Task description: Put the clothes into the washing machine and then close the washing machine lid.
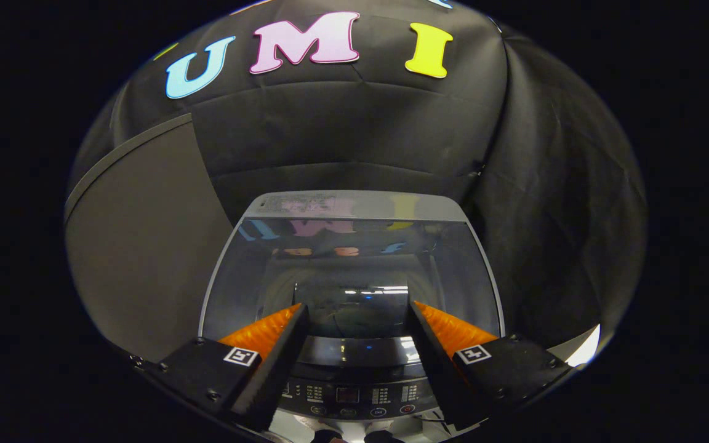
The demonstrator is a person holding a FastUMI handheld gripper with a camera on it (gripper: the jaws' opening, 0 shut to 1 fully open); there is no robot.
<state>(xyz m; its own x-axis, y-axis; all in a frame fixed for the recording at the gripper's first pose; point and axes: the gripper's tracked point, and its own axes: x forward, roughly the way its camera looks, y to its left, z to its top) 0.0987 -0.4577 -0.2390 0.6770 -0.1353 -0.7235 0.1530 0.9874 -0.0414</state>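
A top-loading washing machine stands just ahead of and below me. Its dark glass lid lies flat and shut, mirroring the booth wall above. The control panel with small buttons and a display runs along the near edge, between and below my fingers. My gripper hovers over the near part of the lid, open, with nothing between its fingers. No clothes show through the reflecting glass.
Black cloth forms the booth wall behind and to the right of the machine. A plain grey panel stands to the machine's left. A bright patch shows low on the right beyond the right finger.
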